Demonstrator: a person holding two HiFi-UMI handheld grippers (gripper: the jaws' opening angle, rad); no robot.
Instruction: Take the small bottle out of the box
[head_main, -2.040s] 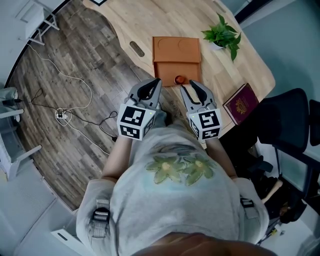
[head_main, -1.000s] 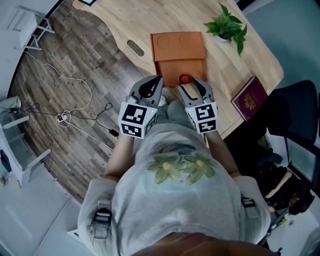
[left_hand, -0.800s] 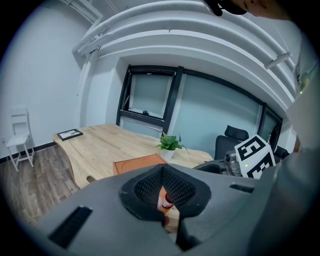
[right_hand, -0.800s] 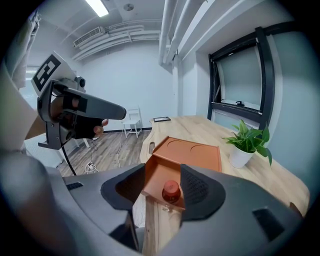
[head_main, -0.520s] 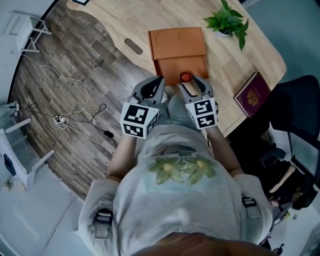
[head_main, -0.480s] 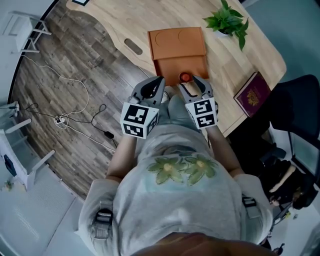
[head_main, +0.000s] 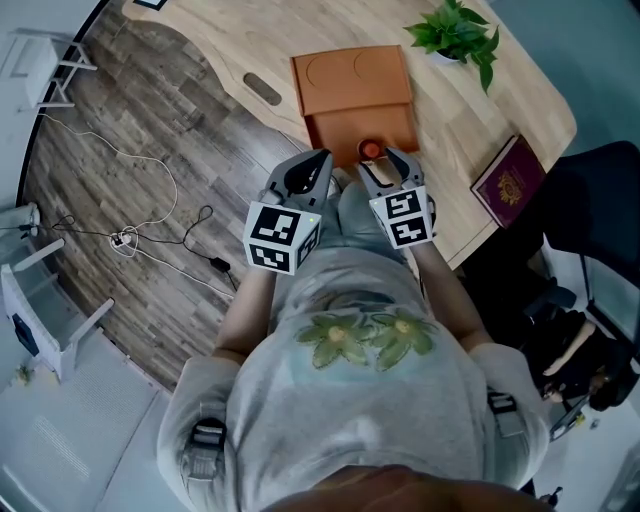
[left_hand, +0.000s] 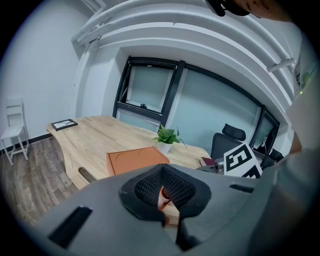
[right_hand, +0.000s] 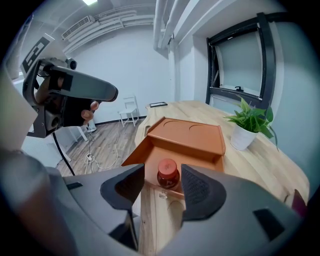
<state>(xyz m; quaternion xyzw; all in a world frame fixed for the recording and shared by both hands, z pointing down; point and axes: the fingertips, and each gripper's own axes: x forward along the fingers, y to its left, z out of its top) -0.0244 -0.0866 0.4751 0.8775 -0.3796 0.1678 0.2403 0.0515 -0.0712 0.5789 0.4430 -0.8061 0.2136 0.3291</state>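
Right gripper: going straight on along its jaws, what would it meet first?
The right gripper would most likely meet the bottle first; it stands at the box's near edge, in line with the gap between the open jaws. Depth is unclear.

Grey shirt (head_main: 352, 420) printed with green flowers.

Right gripper (right_hand: 163, 186): jaws apart, nothing held; small bottle (right_hand: 167, 173), dark red with a red cap, upright just ahead, seen through the gap; open orange box (right_hand: 186, 136) ahead, bottle at its near edge, lid raised behind; wooden table (right_hand: 260, 167) beneath; potted plant (right_hand: 248, 125) ahead to the right; white chair (right_hand: 131, 111) far ahead to the left.
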